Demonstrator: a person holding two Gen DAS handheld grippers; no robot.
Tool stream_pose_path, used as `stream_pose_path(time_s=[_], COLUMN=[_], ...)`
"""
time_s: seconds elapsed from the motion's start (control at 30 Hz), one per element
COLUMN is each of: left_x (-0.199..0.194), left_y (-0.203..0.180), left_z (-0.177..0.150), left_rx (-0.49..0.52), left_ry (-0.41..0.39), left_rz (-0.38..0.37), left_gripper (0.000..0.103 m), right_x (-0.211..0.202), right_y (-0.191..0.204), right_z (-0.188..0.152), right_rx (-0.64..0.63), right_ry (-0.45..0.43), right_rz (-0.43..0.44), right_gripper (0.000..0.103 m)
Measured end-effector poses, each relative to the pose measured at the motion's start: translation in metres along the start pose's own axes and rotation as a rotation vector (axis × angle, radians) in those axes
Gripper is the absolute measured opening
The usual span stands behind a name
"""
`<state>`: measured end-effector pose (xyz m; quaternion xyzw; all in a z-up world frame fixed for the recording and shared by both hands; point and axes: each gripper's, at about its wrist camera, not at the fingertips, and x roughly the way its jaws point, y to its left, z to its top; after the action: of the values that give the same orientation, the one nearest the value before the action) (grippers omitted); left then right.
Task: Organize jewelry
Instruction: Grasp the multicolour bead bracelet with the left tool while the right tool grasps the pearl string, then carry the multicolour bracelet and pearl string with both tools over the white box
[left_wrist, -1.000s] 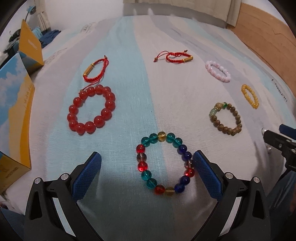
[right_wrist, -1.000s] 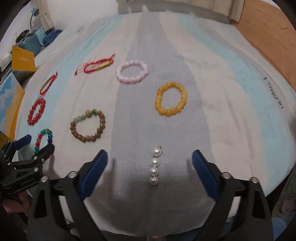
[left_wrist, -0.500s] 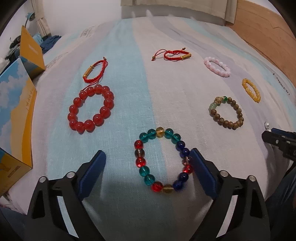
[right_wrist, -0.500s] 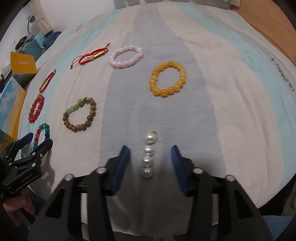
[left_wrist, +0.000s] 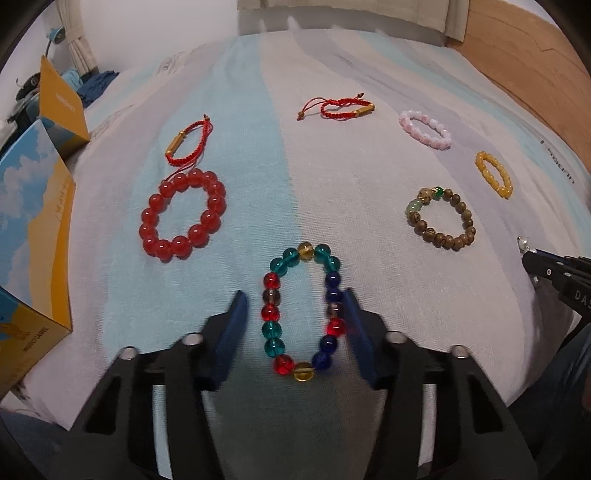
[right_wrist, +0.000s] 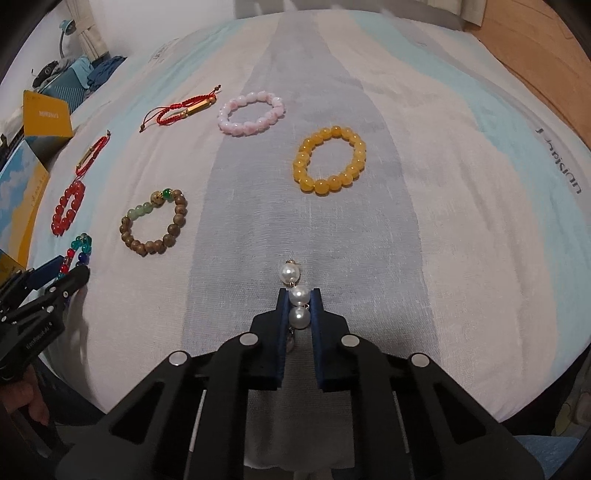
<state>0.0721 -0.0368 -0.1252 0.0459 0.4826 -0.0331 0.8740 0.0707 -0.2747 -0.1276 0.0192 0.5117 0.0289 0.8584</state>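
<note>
- Since a moment ago both claws have closed in: the right claw (right_wrist: 299, 308) now pinches the pearl strand (right_wrist: 295, 295), and the left claw (left_wrist: 295, 314) has narrowed around the multicolored bracelet (left_wrist: 302, 310), pads touching or nearly so.
- To lift well, squeeze the left evenly so the beads don't roll; raise the pearls slowly, free end trailing.
- Farther up the bed (right_wrist: 461, 221) lie the wooden bracelet (right_wrist: 155, 225), yellow bracelet (right_wrist: 330, 158) and pink bracelet (right_wrist: 251, 112), untouched.
</note>
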Motion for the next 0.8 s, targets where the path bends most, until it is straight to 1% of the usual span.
stream_pose_path(time_s=[0.03,0.1,0.13,0.2,0.37,0.5,0.63,0.8], left_x=[0.0,-0.001,-0.002,-0.004,-0.01,-0.016,-0.021,-0.031], left_y=[0.0,0.006,0.009,0.013,0.017,0.018,0.019,0.019], left_z=[0.0,0.002,0.002,0.004,0.004,0.003,0.004,0.006], left_rx=[0.002,0.0,-0.005,-0.009,-0.016,-0.016,-0.025,-0.017], left_ry=[0.003,0.01,0.015,0.022,0.019,0.014,0.008,-0.006], left_rz=[0.004,0.005,-0.01,-0.03,-0.053,-0.061,-0.073,-0.077], left_gripper=[0.032,0.02,0.019,0.019,0.018,0.018,0.018,0.018], right_x=[0.0,-0.002,-0.002,-0.004,-0.005,-0.012,-0.019,-0.028], right_y=[0.0,0.002,0.004,0.008,0.012,0.013,0.019,0.023], right_z=[0.001,0.0,0.0,0.0,0.001,0.0,0.002,0.004], right_rx=[0.001,-0.006,-0.012,-0.028,-0.035,-0.032,-0.057,-0.054], right_ry=[-0.002,-0.011,-0.014,-0.026,-0.034,-0.049,-0.057,-0.074], right_rz=[0.001,-0.005,-0.005,-0.007,-0.005,0.013,0.011,0.015], right_gripper=[0.011,0.011,0.011,0.011,0.011,0.011,0.011,0.011])
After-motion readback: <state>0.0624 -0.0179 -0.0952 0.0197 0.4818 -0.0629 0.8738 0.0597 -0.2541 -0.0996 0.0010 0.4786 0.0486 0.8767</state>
